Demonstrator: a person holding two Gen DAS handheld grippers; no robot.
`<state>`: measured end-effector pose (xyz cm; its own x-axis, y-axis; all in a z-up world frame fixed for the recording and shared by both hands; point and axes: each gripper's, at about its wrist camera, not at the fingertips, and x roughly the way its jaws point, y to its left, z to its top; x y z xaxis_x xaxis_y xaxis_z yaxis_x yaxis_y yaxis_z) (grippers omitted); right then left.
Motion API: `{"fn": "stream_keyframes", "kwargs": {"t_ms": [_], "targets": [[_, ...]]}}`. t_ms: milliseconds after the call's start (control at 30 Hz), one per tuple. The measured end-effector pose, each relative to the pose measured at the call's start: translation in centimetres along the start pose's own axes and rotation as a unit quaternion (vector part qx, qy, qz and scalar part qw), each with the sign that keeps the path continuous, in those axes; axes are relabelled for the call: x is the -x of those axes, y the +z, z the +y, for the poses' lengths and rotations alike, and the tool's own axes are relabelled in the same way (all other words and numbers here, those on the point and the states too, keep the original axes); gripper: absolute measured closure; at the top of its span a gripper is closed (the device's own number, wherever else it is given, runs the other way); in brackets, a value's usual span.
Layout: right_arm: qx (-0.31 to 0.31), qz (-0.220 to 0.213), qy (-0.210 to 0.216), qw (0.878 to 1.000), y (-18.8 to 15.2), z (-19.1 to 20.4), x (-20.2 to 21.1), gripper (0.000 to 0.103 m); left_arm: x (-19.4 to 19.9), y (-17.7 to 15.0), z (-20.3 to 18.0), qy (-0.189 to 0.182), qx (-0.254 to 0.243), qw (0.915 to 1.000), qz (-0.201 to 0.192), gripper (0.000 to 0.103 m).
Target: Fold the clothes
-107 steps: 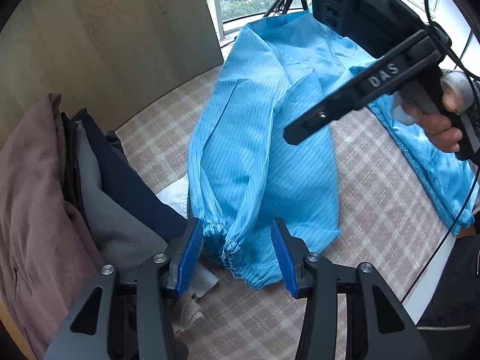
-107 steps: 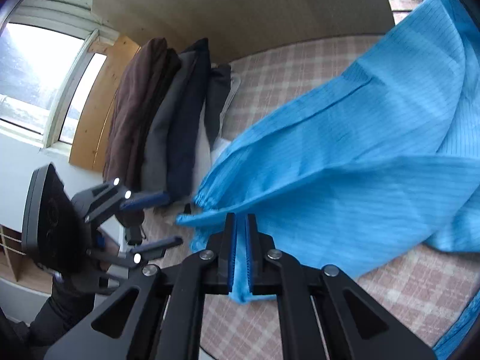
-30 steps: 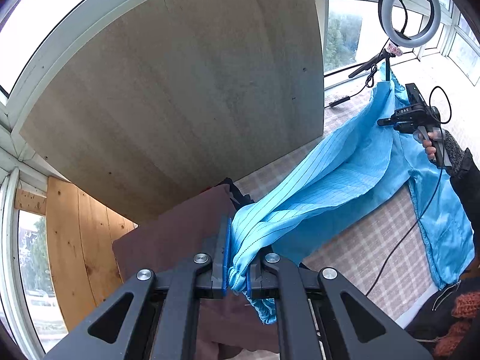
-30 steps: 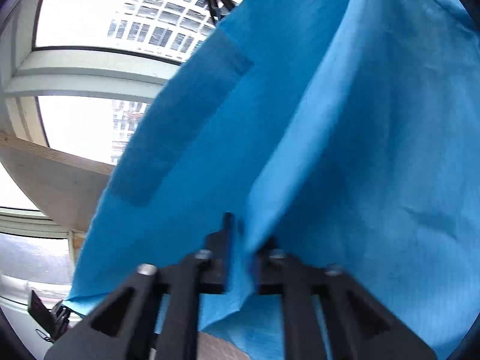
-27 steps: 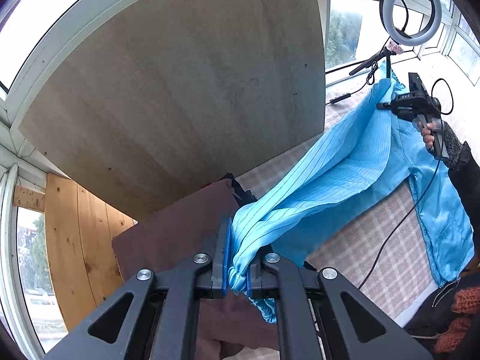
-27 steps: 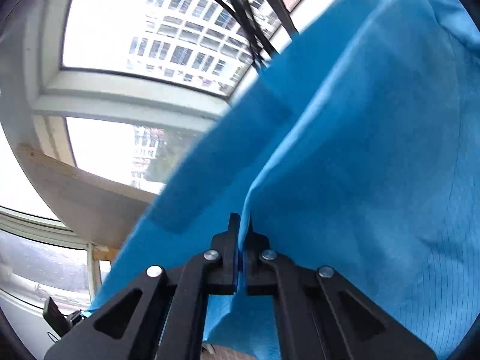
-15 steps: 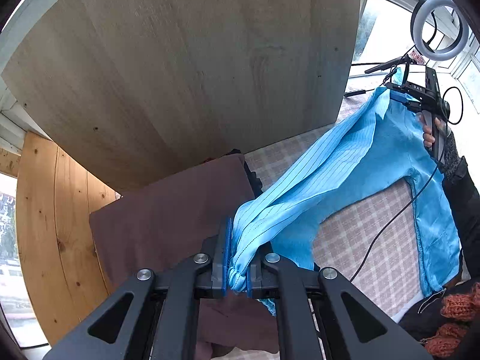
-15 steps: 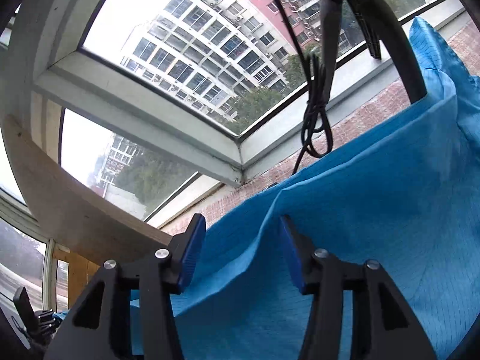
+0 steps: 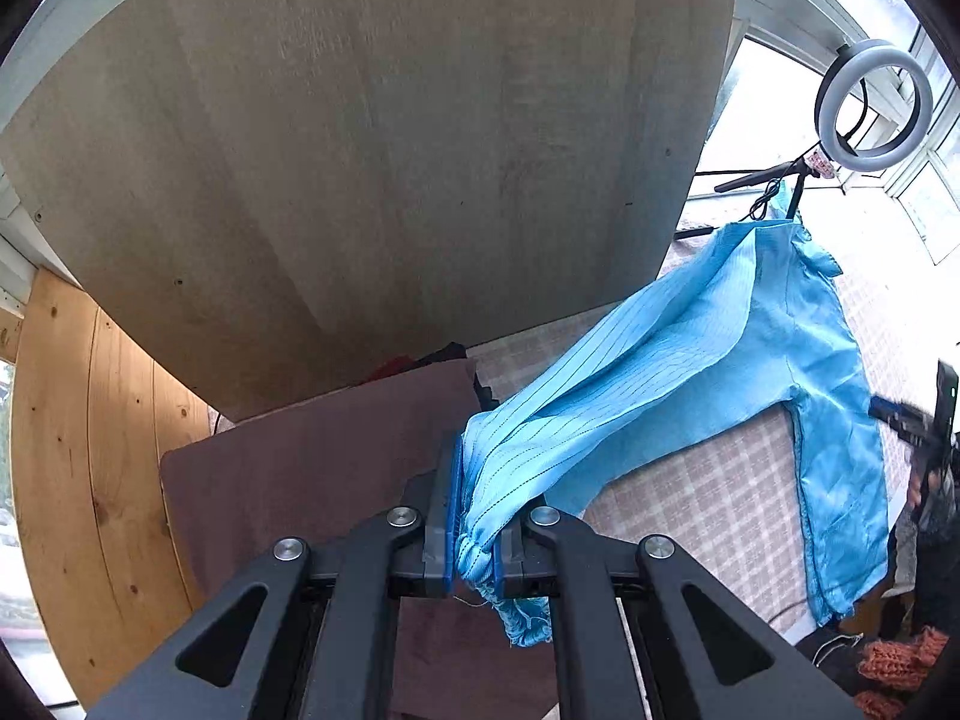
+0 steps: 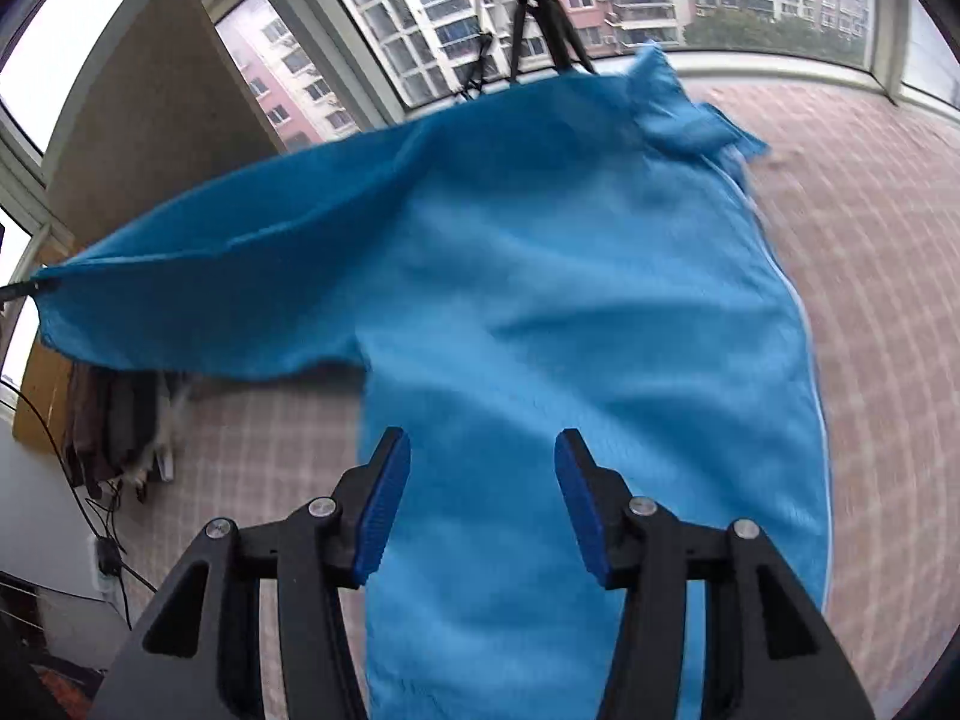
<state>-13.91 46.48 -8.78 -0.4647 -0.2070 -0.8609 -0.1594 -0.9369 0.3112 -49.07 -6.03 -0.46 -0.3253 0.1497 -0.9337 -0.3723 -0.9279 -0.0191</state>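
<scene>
No writing can be read in either view. The left gripper [image 9: 474,531] is clamped on the gathered cuff of the blue garment [image 9: 708,372], lifting that sleeve above the checked surface [image 9: 720,498]. The right gripper [image 10: 483,501] hovers with jaws wide apart over the garment's body, seemingly not touching it. Left of the garment sits a pile of dark clothes [image 10: 114,420]
</scene>
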Motion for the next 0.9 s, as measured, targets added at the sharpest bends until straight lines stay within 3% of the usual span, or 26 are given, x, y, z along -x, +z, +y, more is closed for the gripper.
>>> {"fn": "stream_keyframes", "kwargs": {"t_ms": [100, 200, 333, 400, 433, 467, 567, 633, 667, 767, 900], "targets": [[-0.089, 0.004, -0.041, 0.995, -8.4, -4.5, 3.7, 0.053, -0.6, 0.1, -1.0, -0.007, -0.015, 0.9999, -0.002, 0.096], [-0.219, -0.008, -0.062, 0.974, -16.5, -8.7, 6.0, 0.053, -1.1, -0.1, -2.0, -0.013, -0.033, 0.9994, 0.002, 0.096], [-0.321, -0.008, -0.057, 0.945, -25.7, -8.3, 8.1, 0.053, -1.9, -0.2, -3.2, -0.024, -0.050, 0.9984, 0.007, 0.096], [-0.317, -0.024, -0.065, 0.946, -28.1, -5.9, 8.7, 0.053, -1.7, -0.4, -4.0, -0.029, -0.061, 0.9977, 0.006, 0.096], [-0.307, -0.032, -0.067, 0.949, -29.0, -4.5, 8.9, 0.053, -1.6, -0.5, -4.3, -0.032, -0.066, 0.9973, 0.005, 0.096], [-0.273, -0.036, -0.064, 0.959, -29.0, -2.6, 8.7, 0.053, -1.6, -0.6, -4.7, -0.035, -0.072, 0.9968, 0.004, 0.096], [-0.152, -0.015, -0.073, 0.986, -27.5, 3.1, 7.1, 0.053, -1.3, -0.9, -5.8, -0.043, -0.088, 0.9952, 0.003, 0.096], [-0.071, -0.002, -0.082, 0.994, -26.4, 6.8, 6.0, 0.051, -1.2, -1.1, -6.5, -0.049, -0.098, 0.9940, 0.001, 0.096], [-0.038, 0.003, -0.094, 0.995, -25.8, 7.9, 5.1, 0.046, -1.0, -1.1, -6.7, -0.052, -0.102, 0.9935, -0.001, 0.096], [0.037, 0.028, -0.113, 0.993, -24.9, 9.5, 2.6, 0.042, -0.5, -1.2, -6.6, -0.061, -0.100, 0.9931, -0.007, 0.096], [0.115, 0.081, -0.169, 0.976, -24.9, 10.1, -0.7, 0.042, -0.5, -1.4, -6.2, -0.063, -0.095, 0.9934, -0.009, 0.096]]}}
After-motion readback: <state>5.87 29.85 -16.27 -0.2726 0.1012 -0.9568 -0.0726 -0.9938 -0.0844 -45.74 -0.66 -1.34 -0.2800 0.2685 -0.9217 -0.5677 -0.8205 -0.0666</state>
